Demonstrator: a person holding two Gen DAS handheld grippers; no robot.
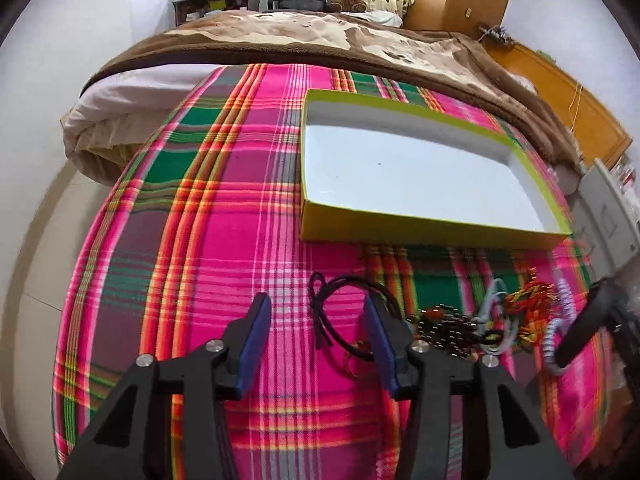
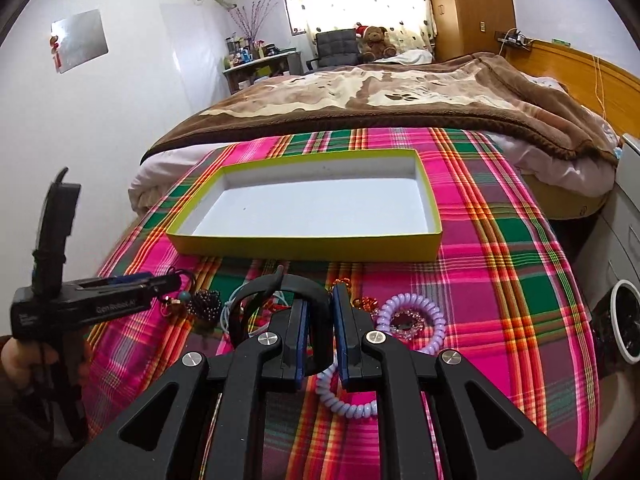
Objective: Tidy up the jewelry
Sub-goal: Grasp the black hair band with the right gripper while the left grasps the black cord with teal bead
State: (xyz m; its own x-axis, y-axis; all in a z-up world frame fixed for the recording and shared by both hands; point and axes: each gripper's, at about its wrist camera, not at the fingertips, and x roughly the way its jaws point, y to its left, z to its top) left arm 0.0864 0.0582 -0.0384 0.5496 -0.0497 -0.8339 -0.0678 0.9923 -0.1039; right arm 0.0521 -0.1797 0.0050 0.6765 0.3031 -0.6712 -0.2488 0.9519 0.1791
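Observation:
A yellow-green box (image 1: 420, 234) with a white inside lies empty on the plaid cloth; it also shows in the right wrist view (image 2: 304, 246). In front of it lies a heap of jewelry: a black cord bracelet (image 1: 340, 288), dark beads (image 1: 444, 328), a multicolour braid (image 1: 528, 296) and a lilac coil band (image 2: 412, 320). My left gripper (image 1: 318, 312) is open, low over the cloth beside the black cord. My right gripper (image 2: 320, 308) is shut on a black curved hairband (image 2: 296, 288), held above the heap.
The plaid cloth (image 1: 200, 240) covers the bed's foot. A brown blanket (image 2: 360, 100) lies behind the box. A white cabinet (image 2: 624, 240) stands at the right and a wooden headboard (image 2: 580, 68) beyond it. The left gripper's body (image 2: 80, 304) shows at the left.

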